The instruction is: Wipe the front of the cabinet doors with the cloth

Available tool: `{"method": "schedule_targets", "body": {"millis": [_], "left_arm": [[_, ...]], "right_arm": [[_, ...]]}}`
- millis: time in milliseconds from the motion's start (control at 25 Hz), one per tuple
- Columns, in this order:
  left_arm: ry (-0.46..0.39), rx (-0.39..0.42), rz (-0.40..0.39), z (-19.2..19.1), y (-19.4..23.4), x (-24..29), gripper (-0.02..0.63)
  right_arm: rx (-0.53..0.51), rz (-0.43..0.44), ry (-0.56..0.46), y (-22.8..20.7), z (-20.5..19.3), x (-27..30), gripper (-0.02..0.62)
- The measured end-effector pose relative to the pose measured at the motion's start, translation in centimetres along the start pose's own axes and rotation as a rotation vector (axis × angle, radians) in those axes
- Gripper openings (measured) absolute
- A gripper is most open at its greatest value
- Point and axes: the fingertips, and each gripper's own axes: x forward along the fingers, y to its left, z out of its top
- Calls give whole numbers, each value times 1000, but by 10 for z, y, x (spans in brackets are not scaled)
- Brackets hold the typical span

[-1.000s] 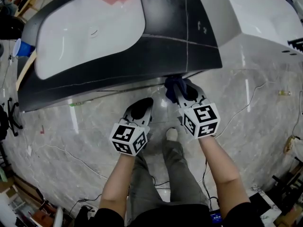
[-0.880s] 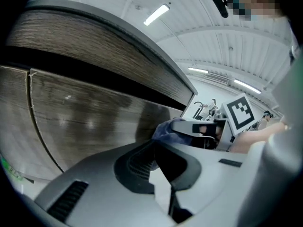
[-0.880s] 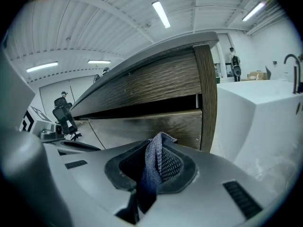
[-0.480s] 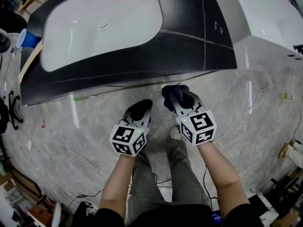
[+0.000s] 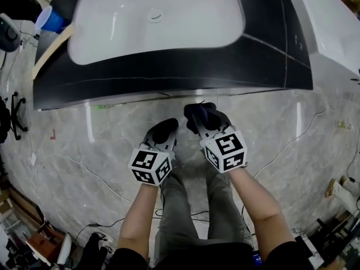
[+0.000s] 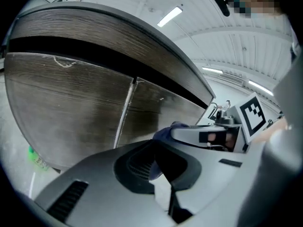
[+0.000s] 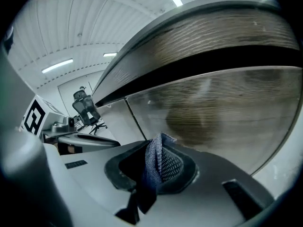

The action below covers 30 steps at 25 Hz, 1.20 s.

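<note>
The cabinet's wood-grain doors (image 6: 71, 108) fill the left gripper view, with a vertical seam between them; in the right gripper view the doors (image 7: 227, 112) stand close ahead. A dark blue cloth (image 5: 198, 112) is pinched in my right gripper (image 5: 207, 121), a short way out from the cabinet's front edge. Up close, the cloth (image 7: 154, 157) stands up between the jaws of the right gripper (image 7: 151, 171). My left gripper (image 5: 165, 130) hangs beside it on the left, shut and holding nothing. In its own view the left gripper (image 6: 161, 171) points at the doors.
A white sink (image 5: 157, 21) sits in the dark countertop (image 5: 169, 75) above the doors. A blue cup (image 5: 49, 20) stands at the counter's left end. A white unit (image 5: 337, 21) adjoins on the right. Cables (image 5: 292, 142) trail over the marble floor. An office chair (image 7: 85, 107) stands further off.
My right gripper and the cloth have come back from the cabinet's front edge toward the person. The left gripper has barely shifted. The head view has swung to show more of the sink.
</note>
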Motion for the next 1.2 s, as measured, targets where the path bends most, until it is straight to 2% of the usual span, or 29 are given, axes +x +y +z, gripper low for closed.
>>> {"method": "schedule_targets", "body": {"millis": [280, 560, 840, 1200], "left_arm": [[-7, -24, 35, -1, 46, -27, 8], [-11, -42, 51, 0, 69, -32, 8], [-2, -35, 31, 3, 55, -16, 8], [29, -5, -24, -2, 8, 23, 8]], "right_arm": [[-8, 29, 23, 35, 2, 42, 51], [-20, 30, 26, 40, 10, 69, 51], [-18, 2, 23, 15, 15, 60, 51], [31, -73, -4, -44, 8, 18, 51]]}}
